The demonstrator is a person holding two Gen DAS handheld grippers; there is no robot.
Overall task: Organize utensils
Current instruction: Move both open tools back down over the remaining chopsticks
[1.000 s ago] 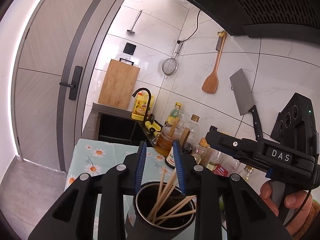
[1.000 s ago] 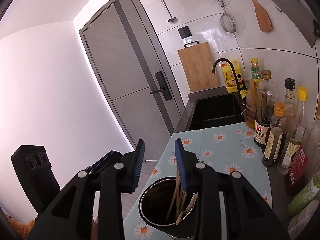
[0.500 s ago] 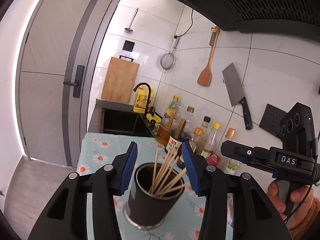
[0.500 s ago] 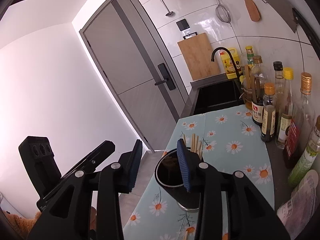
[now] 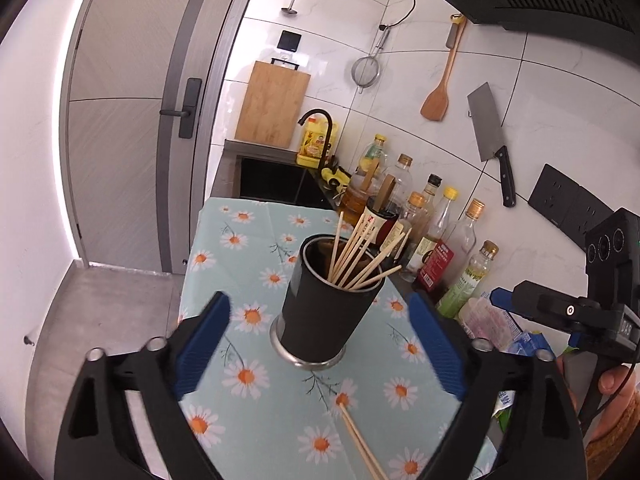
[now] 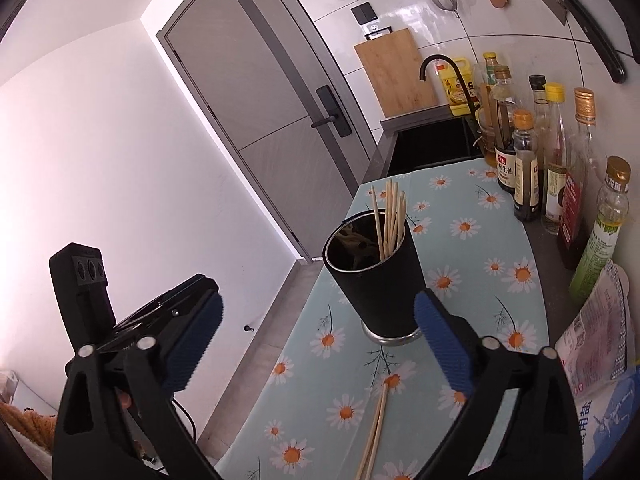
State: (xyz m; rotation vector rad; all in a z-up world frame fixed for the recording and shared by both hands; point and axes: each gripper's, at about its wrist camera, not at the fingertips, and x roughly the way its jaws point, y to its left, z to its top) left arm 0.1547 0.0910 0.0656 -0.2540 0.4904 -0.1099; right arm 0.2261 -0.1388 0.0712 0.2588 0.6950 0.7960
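A black metal holder (image 5: 320, 312) stands on the daisy-print cloth (image 5: 248, 280) with several wooden chopsticks (image 5: 360, 252) in it; it also shows in the right wrist view (image 6: 380, 280). A loose pair of chopsticks (image 5: 360, 440) lies on the cloth in front of it, also seen in the right wrist view (image 6: 374, 432). My left gripper (image 5: 320, 344) is open and empty, pulled back from the holder. My right gripper (image 6: 320, 340) is open and empty, to the holder's front; it also shows at the right of the left wrist view (image 5: 560, 312).
A row of sauce and oil bottles (image 5: 432, 232) lines the tiled wall on the right, with plastic packets (image 6: 596, 344) near them. A black sink (image 5: 276, 184) lies beyond the cloth. A cleaver (image 5: 490, 136), spatula and strainer hang on the wall. The counter edge drops to the floor at left.
Both grippers have opened wide and drawn back and up from the holder. The holder now stands free on the cloth, and the loose chopsticks in front of it have come into view.
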